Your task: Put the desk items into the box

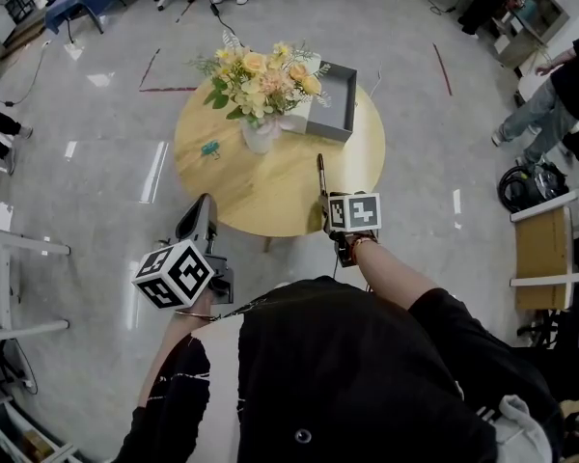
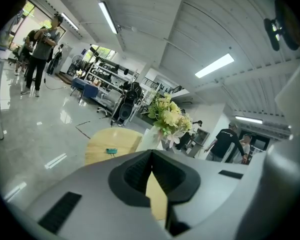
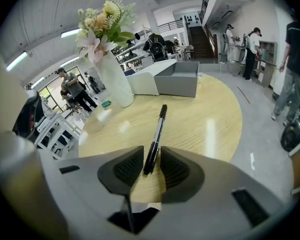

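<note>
Pen (image 3: pixel 155 134): lying on the round surface (image 3: pixel 205 119), its near end between the parted jaws of my right tool (image 3: pixel 151 156), released. Grey box (image 3: pixel 179 79) beyond, beside the flower vase (image 3: pixel 112 79). My left tool (image 2: pixel 151 154): clenched, empty.

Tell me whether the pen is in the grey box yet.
No, the pen is at the right gripper, between its fingers, well short of the grey box.
</note>
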Demonstrator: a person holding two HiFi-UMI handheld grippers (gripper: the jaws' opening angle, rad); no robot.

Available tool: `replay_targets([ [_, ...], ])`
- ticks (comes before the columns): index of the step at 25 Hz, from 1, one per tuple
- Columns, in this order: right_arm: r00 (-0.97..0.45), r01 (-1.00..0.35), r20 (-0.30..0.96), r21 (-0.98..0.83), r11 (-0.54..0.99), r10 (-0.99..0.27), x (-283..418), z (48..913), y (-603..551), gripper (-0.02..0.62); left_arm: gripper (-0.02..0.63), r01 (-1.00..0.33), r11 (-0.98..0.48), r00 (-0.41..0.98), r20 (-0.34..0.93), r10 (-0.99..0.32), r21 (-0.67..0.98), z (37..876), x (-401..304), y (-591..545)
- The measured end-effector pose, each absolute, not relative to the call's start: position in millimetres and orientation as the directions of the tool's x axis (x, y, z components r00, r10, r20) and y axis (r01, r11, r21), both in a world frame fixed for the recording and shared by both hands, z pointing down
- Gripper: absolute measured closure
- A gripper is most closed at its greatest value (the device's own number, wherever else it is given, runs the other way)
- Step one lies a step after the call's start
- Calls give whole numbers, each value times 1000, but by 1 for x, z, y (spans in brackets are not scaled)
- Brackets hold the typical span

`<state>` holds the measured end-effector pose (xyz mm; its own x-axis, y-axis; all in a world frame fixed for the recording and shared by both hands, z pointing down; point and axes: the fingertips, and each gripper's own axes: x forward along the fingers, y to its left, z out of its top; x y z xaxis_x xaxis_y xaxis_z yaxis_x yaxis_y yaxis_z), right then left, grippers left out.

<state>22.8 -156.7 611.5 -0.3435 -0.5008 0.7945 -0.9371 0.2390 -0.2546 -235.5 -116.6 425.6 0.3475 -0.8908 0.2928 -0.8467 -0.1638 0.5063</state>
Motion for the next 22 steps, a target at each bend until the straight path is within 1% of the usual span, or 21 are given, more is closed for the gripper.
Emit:
replay_targets([
  [3,-311,-948,813,-225,227,-493,26,613,-156,483,597,-847,-161,345,294,-891,507,426,-238,-117],
  [8,-294,-953,824,-214,215,-485,28,616,-156,491,597,-847,-159,346,299,-889,508,428,-241,-119],
  [12,-254,-961,838,-159,228,-482,30,616,-158,523,597,-844,-157,350,305,-886,512,432,-242,-119],
  [15,-233,-964,845,-136,228,-481,31,616,-158,528,597,-841,-155,352,307,-884,518,434,-241,-119],
  [22,-256,-965,843,-191,182,-474,32,616,-158,529,597,-837,-154,355,306,-883,525,438,-239,-120],
])
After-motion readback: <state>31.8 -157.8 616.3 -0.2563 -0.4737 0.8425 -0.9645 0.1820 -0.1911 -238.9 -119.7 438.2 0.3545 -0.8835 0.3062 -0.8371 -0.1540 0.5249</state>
